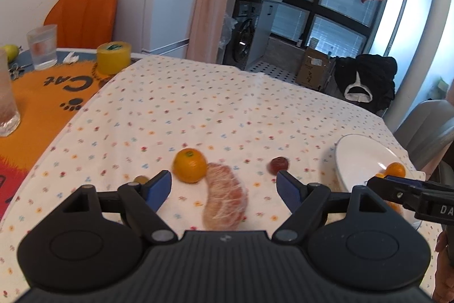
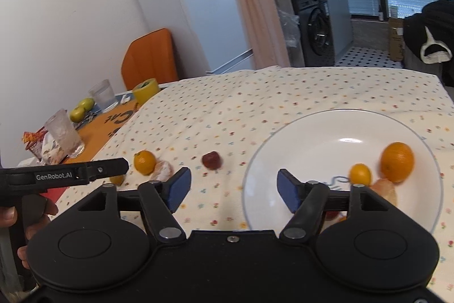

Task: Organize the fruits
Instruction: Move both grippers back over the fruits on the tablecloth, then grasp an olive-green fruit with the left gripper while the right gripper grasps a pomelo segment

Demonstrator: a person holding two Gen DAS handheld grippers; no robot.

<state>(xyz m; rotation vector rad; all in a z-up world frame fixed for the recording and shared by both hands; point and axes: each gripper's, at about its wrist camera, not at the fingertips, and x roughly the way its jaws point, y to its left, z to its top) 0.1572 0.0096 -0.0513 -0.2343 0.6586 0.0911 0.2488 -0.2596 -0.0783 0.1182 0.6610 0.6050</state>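
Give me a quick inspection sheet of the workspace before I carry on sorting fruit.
Surface: floral tablecloth, orange cat mat at its left.
Job's things: white plate holds large orange, small orange and a peeled segment. On the cloth: orange, wrapped pomelo segment, dark red fruit.
Clutter: yellow tape roll, two glasses, green pears.
Grippers: left gripper open over the pomelo segment; right gripper open at the plate's edge.
Cables: nothing seen.
Surroundings: orange chair, washing machine.
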